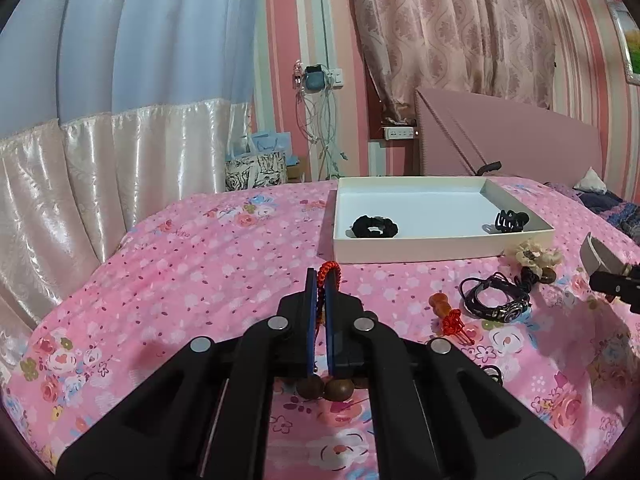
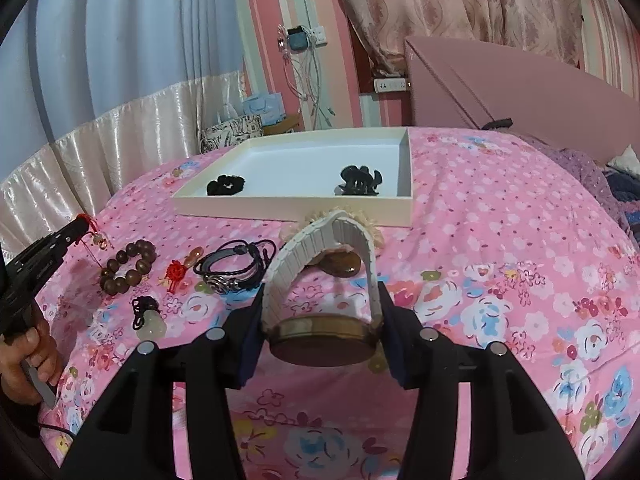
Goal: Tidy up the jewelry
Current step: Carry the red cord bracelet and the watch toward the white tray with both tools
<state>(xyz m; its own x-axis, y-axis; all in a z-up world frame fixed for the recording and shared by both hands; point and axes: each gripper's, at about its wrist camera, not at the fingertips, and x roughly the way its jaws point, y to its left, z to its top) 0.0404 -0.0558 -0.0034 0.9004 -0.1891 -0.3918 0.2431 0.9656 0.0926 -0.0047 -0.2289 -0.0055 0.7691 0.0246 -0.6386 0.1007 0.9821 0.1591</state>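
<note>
My left gripper is shut on a red braided cord bracelet, held above the pink bedspread short of the white tray. My right gripper is shut on a wristwatch with a white strap, held above the bed. The tray holds a black scrunchie and a black hair claw. On the bed lie a wooden bead bracelet, a black cord bracelet, a red knot charm, a jade pendant and a cream scrunchie.
The flowered pink bedspread covers the bed. A pink headboard stands behind the tray. Curtains hang at the left and back. A floral bag and a wall socket with cables are beyond the bed's far edge.
</note>
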